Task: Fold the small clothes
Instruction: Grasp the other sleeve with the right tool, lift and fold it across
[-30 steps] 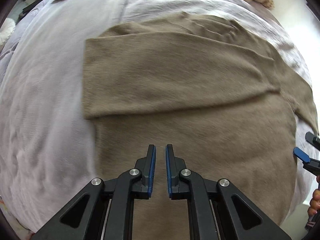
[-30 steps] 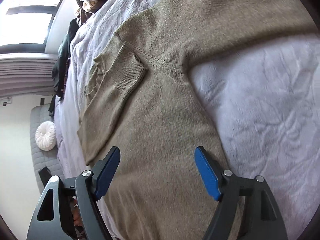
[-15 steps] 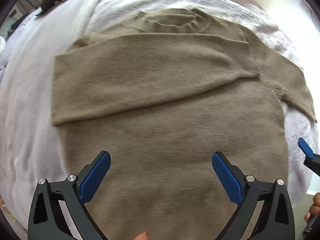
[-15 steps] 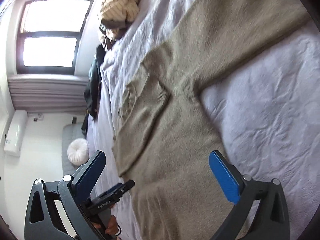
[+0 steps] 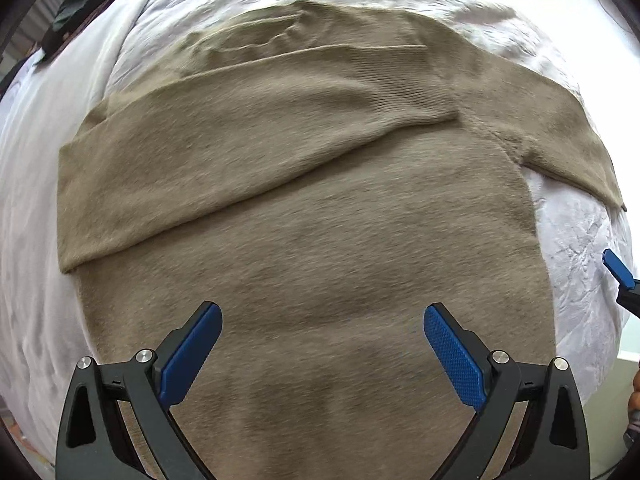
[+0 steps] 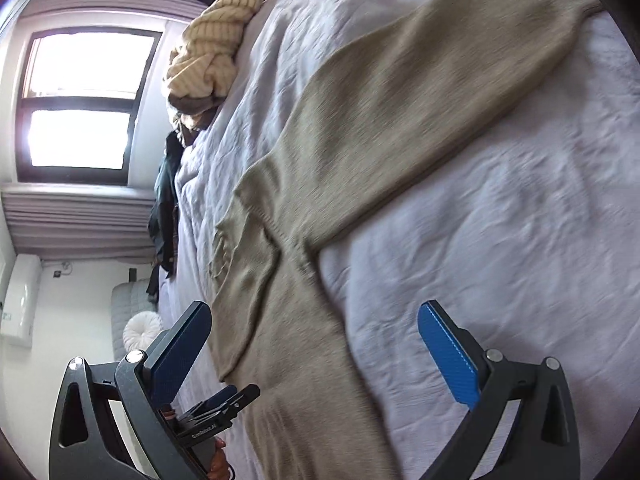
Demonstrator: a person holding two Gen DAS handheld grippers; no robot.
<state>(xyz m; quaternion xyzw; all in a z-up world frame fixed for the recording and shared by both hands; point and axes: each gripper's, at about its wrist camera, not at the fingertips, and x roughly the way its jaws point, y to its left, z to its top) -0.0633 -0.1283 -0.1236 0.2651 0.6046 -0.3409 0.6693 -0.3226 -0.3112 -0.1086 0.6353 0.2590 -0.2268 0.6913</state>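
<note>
Folding of the sweater (image 5: 312, 240) is judged to be at the sleeve stage, approx. halfway: one sleeve (image 5: 224, 152) is already laid across the chest, w/ its cuff end near the garment's left edge in the left wrist view, while the other sleeve (image 6: 420, 92) is seen stretched out flat on the bed (image 6: 500, 220), away from the body. The garment lies spread on the pale bedsheet, w/ a heap of other clothes (image 6: 208, 56) near the window end of the bed. The left gripper (image 5: 322, 344) is held above the lower part of the sweater's body; its jaws have just been opening and stand wide apart, nothing is between them. The right gripper (image 6: 314, 350) is pointed along the garment's side towards the free sleeve; its jaws have also just been opening, they stand fully apart and no cloth is clamped. As next move, the free sleeve is probably to be taken, approx. at the cuff, and carried over the chest onto the first sleeve. For this the cuff must be pinched w/o catching the bedsheet under it.
</note>
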